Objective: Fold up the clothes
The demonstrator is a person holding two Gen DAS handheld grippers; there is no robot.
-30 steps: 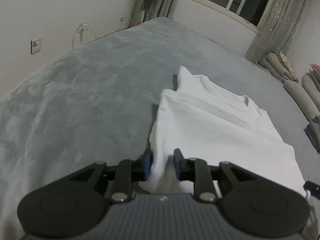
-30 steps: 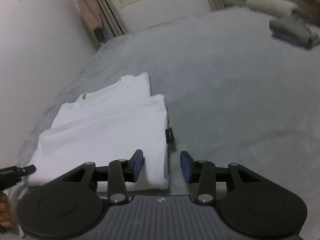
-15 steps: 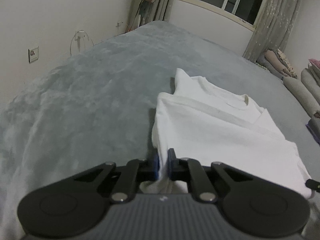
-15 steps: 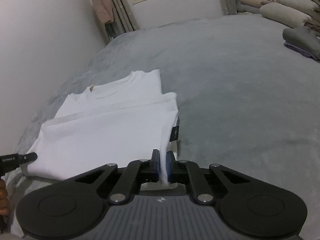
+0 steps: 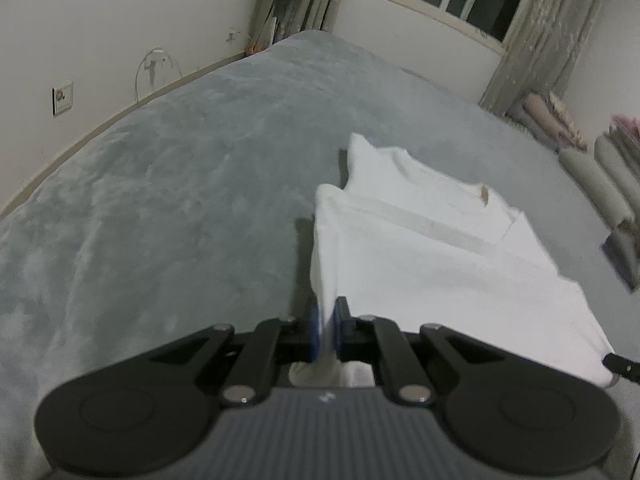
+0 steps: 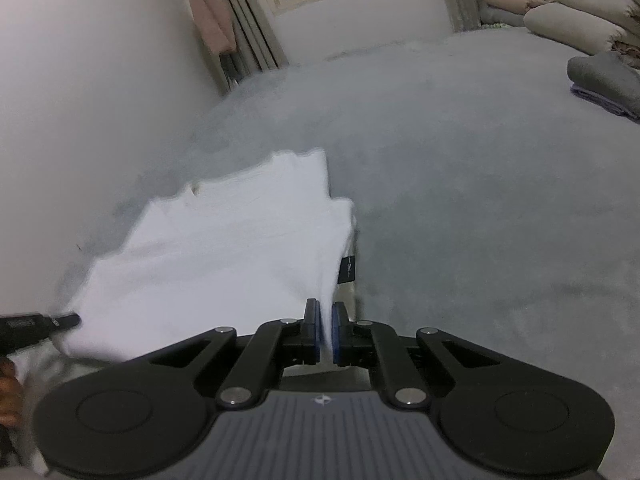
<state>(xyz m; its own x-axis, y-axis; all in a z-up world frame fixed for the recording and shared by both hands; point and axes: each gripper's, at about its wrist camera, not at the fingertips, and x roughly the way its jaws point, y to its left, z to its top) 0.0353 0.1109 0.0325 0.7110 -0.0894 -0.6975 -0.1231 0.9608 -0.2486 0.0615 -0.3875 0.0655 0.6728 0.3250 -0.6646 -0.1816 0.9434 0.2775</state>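
Observation:
A white T-shirt [image 5: 432,256] lies partly folded on the grey bed cover [image 5: 180,184], collar toward the window. My left gripper [image 5: 327,322] is shut on the shirt's near left corner, and the cloth rises up between its blue pads. In the right wrist view the same white T-shirt [image 6: 224,248] spreads to the left, with a small black label [image 6: 347,269] hanging at its right edge. My right gripper [image 6: 326,326] is shut on the near right corner. The left gripper's tip [image 6: 36,326] shows at the far left edge, beside a hand.
Folded grey clothes [image 6: 604,80] and stacked pillows and blankets [image 6: 568,12] sit at the bed's far right. A wall with a socket [image 5: 63,96] runs along the left; a window and curtains [image 5: 536,40] stand at the back. Grey bed cover [image 6: 480,208] spreads to the right.
Both grippers closed on the shirt's near corners, one on each. The pinched edges have since lifted off the bed cover, pulling the near hem up.

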